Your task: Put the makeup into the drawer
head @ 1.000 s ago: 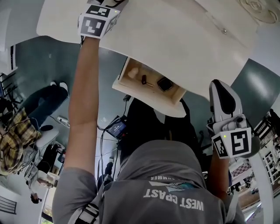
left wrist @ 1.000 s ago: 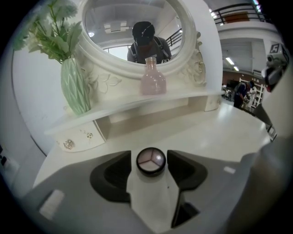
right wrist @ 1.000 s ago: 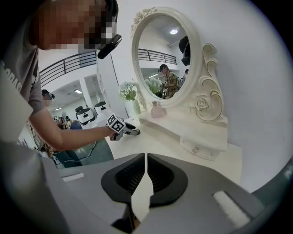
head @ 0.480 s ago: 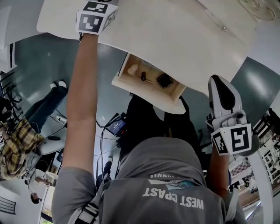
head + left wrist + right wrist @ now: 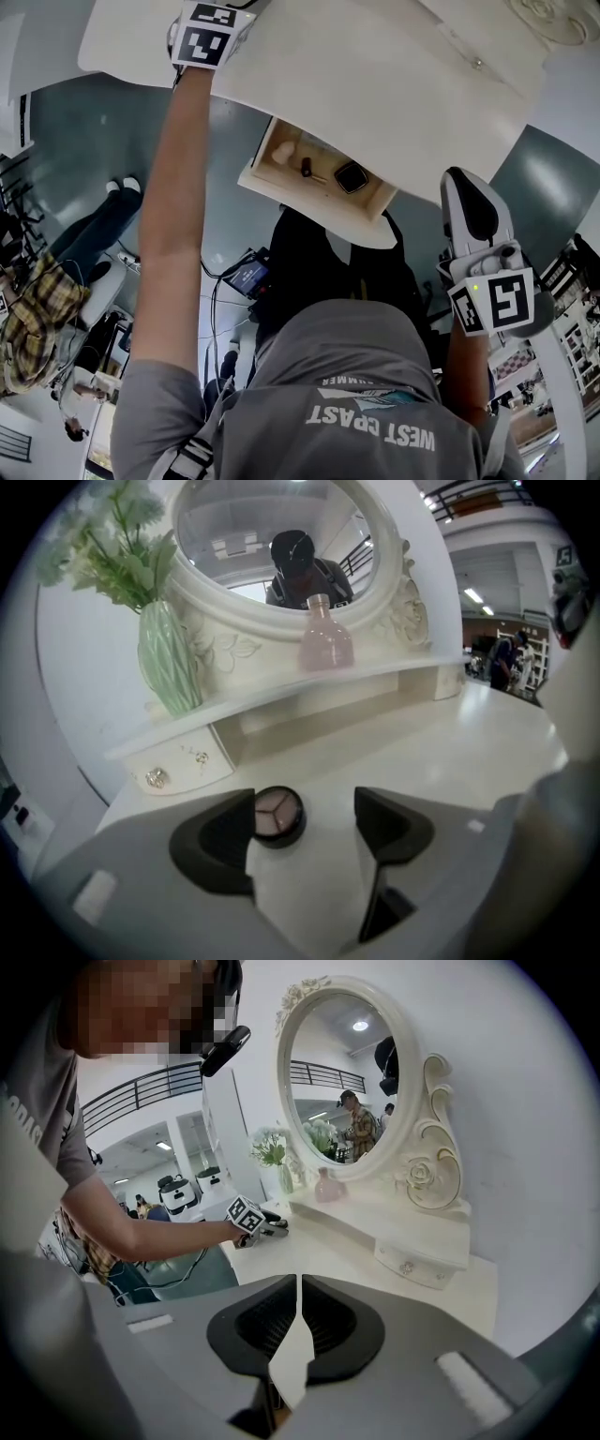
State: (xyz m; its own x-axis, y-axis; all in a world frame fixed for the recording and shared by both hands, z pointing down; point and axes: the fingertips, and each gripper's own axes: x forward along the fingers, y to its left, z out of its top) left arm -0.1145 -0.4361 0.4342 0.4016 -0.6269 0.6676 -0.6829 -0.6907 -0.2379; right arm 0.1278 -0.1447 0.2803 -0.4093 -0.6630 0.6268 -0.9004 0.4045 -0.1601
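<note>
- L gripper [image 5: 305, 817]: jaws have just been opening and now stand wide apart, gripping nothing.
- Round compact [image 5: 278, 815] lies flat on the table [image 5: 450, 752], in the gap but hard by the jaw at the pic's left. Pads aren't pressing it.
- R gripper [image 5: 297, 1321]: jaws clenched together, empty.
- Drawer [image 5: 319, 214] is pulled open, w/ a few small items inside.
- Step in hand, prob.: grasp the compact. Centre it betw. the jaws, keep tips low to the table, reach past its middle, close slowly. A round smooth case pinched off-centre could squirt out.
</note>
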